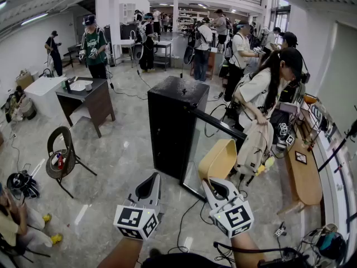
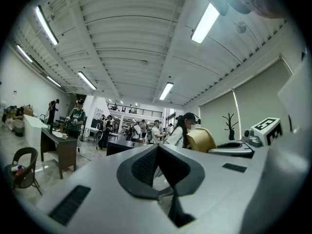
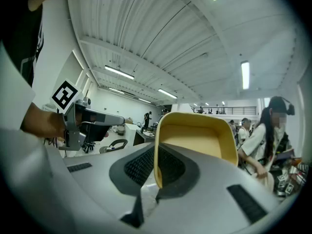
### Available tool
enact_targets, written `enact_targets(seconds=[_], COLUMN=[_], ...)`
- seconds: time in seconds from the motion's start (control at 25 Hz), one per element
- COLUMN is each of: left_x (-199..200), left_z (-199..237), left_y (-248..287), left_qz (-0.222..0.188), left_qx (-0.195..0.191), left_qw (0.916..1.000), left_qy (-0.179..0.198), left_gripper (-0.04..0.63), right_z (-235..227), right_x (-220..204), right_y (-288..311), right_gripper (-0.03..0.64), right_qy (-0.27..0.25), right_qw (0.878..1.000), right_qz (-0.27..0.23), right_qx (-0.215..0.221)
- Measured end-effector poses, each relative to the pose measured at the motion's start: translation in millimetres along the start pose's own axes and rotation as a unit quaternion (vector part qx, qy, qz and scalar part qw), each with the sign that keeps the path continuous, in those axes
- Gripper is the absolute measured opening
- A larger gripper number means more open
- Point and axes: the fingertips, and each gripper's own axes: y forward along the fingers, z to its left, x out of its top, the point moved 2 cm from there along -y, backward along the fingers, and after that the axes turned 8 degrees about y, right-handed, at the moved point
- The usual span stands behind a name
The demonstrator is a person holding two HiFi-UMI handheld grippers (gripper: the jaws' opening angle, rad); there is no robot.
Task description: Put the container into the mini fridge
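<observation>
The black mini fridge (image 1: 172,121) stands on the floor ahead of me, its glass door (image 1: 215,144) swung open toward the right. My right gripper (image 1: 216,187) is shut on the rim of a yellow container (image 1: 218,159), which it holds up in front of the open door. In the right gripper view the container (image 3: 195,140) stands upright with its wall pinched between the pads of the right gripper (image 3: 157,172). My left gripper (image 1: 147,190) hovers beside it at the left, shut and holding nothing; the left gripper (image 2: 157,167) looks over the fridge top (image 2: 122,145).
A person with a backpack (image 1: 261,102) stands close to the right of the fridge door. A wooden bench (image 1: 304,175) runs along the right, a folding chair (image 1: 64,158) and a dark desk (image 1: 89,102) are at the left. Cables (image 1: 189,222) lie on the floor; several people stand behind.
</observation>
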Motion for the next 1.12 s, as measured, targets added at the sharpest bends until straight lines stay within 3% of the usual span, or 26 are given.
enact_targets(seconds=[0.36,1.12], left_x=[2,5], left_z=[2,29], left_y=[-6,-21], left_qz=[-0.004,-0.005], left_qx=[-0.009,-0.002], left_qw=[0.9998,1.0], left_qy=[-0.019,-0.004], left_gripper=[0.009,0.008], right_z=[8,29], right_x=[0,6], right_y=[-3,18], right_gripper=[0.023,0.025], right_qy=[-0.004,0.002], right_qw=[1.0,1.0], right_qz=[0.015,0.007], right_qx=[0.006,0.017])
